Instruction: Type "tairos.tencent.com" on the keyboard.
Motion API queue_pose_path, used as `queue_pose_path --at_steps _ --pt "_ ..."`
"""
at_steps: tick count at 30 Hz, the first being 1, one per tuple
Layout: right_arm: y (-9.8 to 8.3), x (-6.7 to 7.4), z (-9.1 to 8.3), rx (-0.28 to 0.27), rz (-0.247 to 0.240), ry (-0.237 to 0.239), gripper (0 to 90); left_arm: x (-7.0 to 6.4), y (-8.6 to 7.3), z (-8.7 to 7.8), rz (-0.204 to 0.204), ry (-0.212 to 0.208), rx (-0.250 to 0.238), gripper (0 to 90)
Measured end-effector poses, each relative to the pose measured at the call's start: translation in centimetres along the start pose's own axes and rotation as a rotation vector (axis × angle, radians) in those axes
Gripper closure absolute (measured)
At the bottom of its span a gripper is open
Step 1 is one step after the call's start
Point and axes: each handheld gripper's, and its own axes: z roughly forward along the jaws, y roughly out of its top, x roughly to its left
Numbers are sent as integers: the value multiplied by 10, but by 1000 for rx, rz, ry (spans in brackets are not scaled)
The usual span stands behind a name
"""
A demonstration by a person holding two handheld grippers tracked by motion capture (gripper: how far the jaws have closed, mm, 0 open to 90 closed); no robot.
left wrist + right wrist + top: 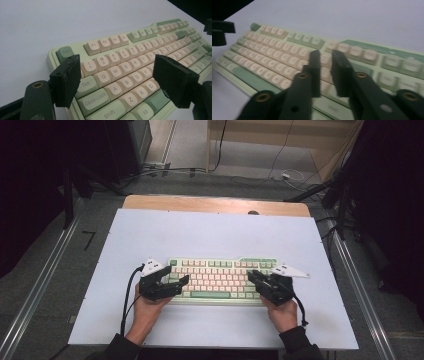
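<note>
A pale green keyboard (pixel 220 280) with cream keys lies on the white table top near the front. My left gripper (pixel 183 286) hovers over its left end. In the left gripper view the keyboard (pixel 130 65) runs between the jaws of the left gripper (pixel 116 75), which stand wide apart above the letter keys and grip nothing. My right gripper (pixel 251 276) is over the keyboard's right half. In the right gripper view the jaws of the right gripper (pixel 325 56) are nearly together, with a thin gap, nothing between them, and the keyboard (pixel 274 57) below.
The white table top (pixel 210 235) stretches wide behind the keyboard, with a wooden strip (pixel 215 204) at its far edge. Metal rails (pixel 45 275) run along both sides. Cables (pixel 280 172) and dark stands sit on the floor beyond.
</note>
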Motion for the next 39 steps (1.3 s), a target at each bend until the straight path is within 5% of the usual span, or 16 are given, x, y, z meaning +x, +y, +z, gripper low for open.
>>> queue_pose_path --at_steps 6,13,35,39 --pt "8 28 34 65 -57 60 876 1 -1 -3 -5 -3 -8 243" --pt "13 40 59 124 -71 49 875 2 -3 -3 -10 1 -3 243" --pt "16 40 70 184 -55 32 875 2 -2 -1 -19 1 -9 249" --pt "23 38 56 104 -44 53 835 2 -2 -1 -17 4 -3 249"
